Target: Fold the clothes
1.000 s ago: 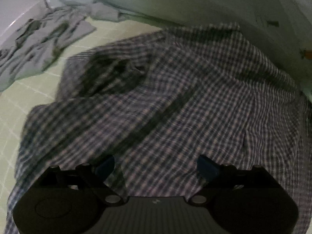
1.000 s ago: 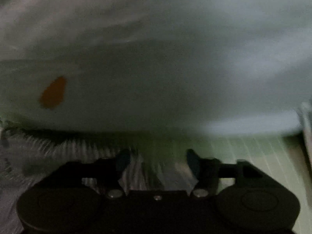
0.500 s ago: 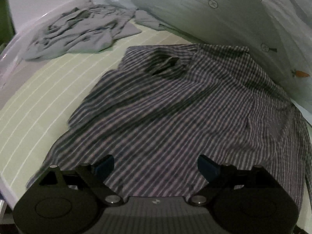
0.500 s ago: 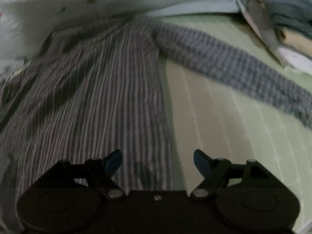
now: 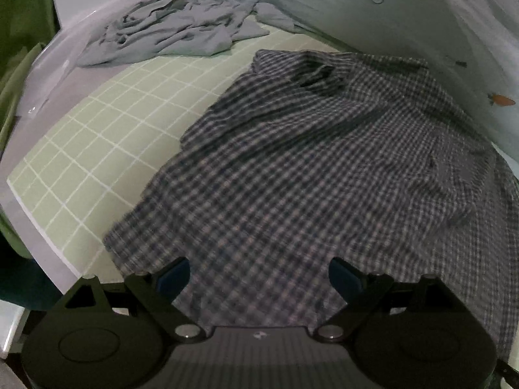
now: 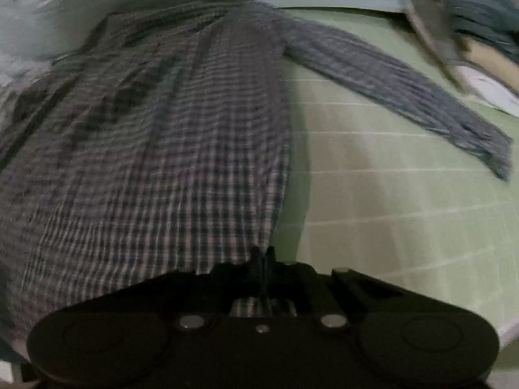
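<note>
While right tongs pinch it, shirt stretches ahead.

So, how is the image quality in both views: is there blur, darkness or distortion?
Left wrist view: dim, fisheye-curved; the checked shirt is fairly sharp, and so is the grid mat. Right wrist view: darker, motion-blurred, worst on the sleeve and the stacked clothes; the right gripper is nearly black.

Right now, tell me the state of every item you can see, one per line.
Checked shirt: spread flat, unfolded, sleeve out to the side.
Left gripper: open, over the shirt hem.
Right gripper: shut on the shirt's edge.
Grey garment: crumpled, unfolded.
Clothes stack: folded, piled at the mat's far corner.
</note>
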Demonstrator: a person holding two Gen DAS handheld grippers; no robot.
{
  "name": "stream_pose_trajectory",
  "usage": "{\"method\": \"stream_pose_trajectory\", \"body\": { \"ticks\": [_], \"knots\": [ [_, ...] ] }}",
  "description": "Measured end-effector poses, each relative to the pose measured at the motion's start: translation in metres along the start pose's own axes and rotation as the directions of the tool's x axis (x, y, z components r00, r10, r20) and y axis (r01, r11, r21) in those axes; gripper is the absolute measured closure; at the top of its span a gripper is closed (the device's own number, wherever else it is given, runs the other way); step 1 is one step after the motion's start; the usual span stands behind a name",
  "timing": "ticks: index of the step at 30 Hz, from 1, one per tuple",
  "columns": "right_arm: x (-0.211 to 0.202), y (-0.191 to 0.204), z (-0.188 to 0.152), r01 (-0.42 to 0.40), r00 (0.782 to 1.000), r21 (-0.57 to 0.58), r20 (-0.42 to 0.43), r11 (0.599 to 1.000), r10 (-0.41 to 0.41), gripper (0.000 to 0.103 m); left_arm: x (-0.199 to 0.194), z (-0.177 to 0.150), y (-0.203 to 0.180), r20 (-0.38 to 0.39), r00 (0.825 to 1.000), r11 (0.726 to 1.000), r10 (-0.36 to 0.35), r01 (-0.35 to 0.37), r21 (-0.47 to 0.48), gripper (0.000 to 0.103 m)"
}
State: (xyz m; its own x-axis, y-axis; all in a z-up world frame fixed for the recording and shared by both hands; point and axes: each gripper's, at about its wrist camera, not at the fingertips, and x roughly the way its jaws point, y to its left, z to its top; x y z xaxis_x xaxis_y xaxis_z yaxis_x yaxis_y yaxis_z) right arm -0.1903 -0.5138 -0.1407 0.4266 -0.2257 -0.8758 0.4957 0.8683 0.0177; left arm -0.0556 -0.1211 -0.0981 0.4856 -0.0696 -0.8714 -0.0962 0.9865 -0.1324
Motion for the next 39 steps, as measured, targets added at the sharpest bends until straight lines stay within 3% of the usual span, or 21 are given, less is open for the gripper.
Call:
{"method": "stream_pose_trajectory", "body": {
  "ticks": [4,7,9,12,22,27,30,31,34,35,36,37,39],
  "knots": [
    [-0.006,-0.021,-0.006,0.130,0.991,0.120,-0.021,0.984,-0.129,0.099,-0.006,0.011,0.021,0.028,1.000,1.000,0.008,-0.008,0.006,0.011],
    [-0.006,-0.013,-0.001,0.213,0.977,0.138,-0.036,0.967,-0.210,0.065,-0.001,0.022,0.045,0.017,1.000,1.000,0.017,-0.017,-0.026,0.011],
    [-0.006,0.004,0.004,0.254,0.967,0.137,-0.022,0.957,-0.254,0.033,0.004,0.031,0.055,0.018,1.000,0.999,0.013,-0.013,-0.031,0.011],
    [-0.006,0.033,0.014,0.248,0.968,0.132,0.001,0.960,-0.250,0.022,0.011,0.045,0.069,0.022,1.000,0.999,0.005,-0.004,-0.033,0.011],
    [0.023,0.145,0.035,0.081,0.996,0.027,-0.030,0.996,-0.080,0.016,0.050,0.096,0.078,0.016,0.996,0.992,-0.091,0.089,0.089,0.011],
    [0.031,0.161,0.034,0.091,0.995,0.117,-0.044,0.989,-0.087,0.000,0.078,0.121,0.069,-0.018,0.989,0.974,-0.146,0.147,0.172,0.011],
    [0.033,0.166,0.032,0.113,0.993,0.170,-0.035,0.979,-0.109,0.000,0.093,0.132,0.065,-0.046,0.985,0.961,-0.164,0.171,0.219,0.013],
    [0.033,0.168,0.032,0.122,0.993,0.185,-0.031,0.975,-0.118,0.000,0.098,0.135,0.064,-0.057,0.984,0.956,-0.169,0.178,0.234,0.015],
    [0.032,0.176,0.030,0.148,0.989,0.231,-0.021,0.962,-0.147,0.000,0.111,0.144,0.062,-0.100,0.977,0.939,-0.189,0.210,0.273,0.039],
    [0.033,0.178,0.030,0.156,0.988,0.246,-0.019,0.957,-0.156,0.000,0.112,0.146,0.062,-0.105,0.976,0.934,-0.193,0.215,0.284,0.051],
    [0.033,0.180,0.030,0.165,0.986,0.261,-0.018,0.951,-0.166,0.000,0.113,0.147,0.063,-0.109,0.975,0.929,-0.194,0.219,0.297,0.074],
    [0.033,0.182,0.029,0.172,0.985,0.274,-0.015,0.946,-0.175,0.000,0.113,0.149,0.063,-0.113,0.974,0.924,-0.196,0.223,0.311,0.086],
    [0.034,0.185,0.026,0.182,0.982,0.291,-0.006,0.939,-0.189,0.000,0.108,0.154,0.071,-0.091,0.976,0.923,-0.196,0.215,0.318,0.091]
  ]
}}
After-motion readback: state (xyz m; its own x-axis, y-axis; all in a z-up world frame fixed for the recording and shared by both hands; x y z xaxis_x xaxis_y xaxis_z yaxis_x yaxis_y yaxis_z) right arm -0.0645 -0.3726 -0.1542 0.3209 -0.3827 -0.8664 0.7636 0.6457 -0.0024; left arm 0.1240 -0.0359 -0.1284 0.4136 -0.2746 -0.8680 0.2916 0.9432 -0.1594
